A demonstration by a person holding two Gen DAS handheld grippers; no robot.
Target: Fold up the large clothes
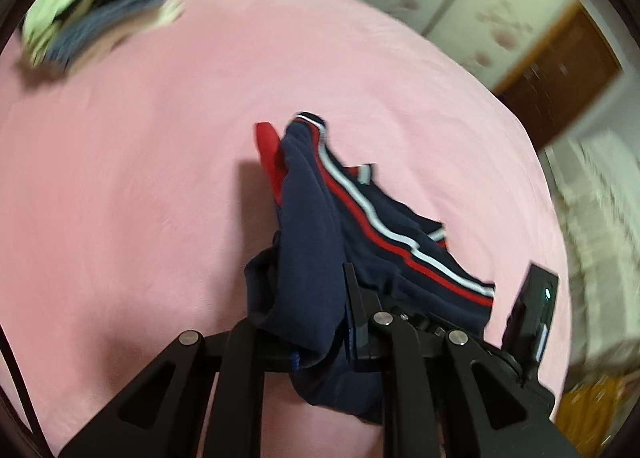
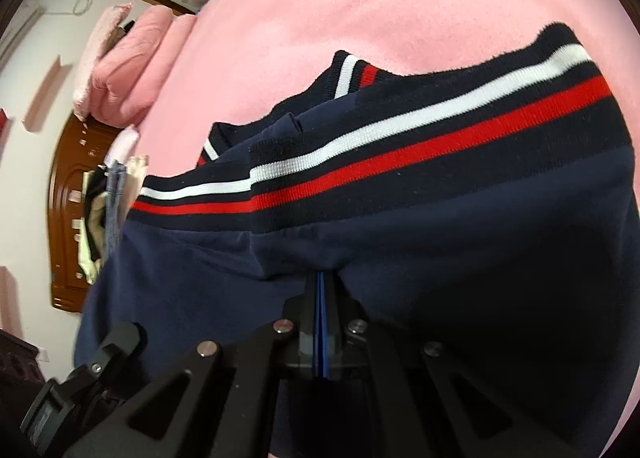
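A navy garment (image 1: 316,217) with a white and red striped ribbed hem and a red inner part lies bunched on the pink bed. My left gripper (image 1: 316,342) is shut on a fold of its navy cloth, which drapes over and between the fingers. In the right wrist view the same garment (image 2: 400,217) fills the frame, striped band across the middle. My right gripper (image 2: 322,298) is shut on its navy cloth, the fingertips buried in a pinch of fabric. The right gripper's body (image 1: 532,314) shows at the right of the left wrist view.
The pink bedsheet (image 1: 160,177) covers the bed. A pile of other clothes (image 1: 92,21), green, blue and dark, lies at the far left. Pink pillows (image 2: 132,69) sit at the head. A wardrobe (image 1: 460,9) and a wooden door (image 1: 568,69) stand beyond the bed.
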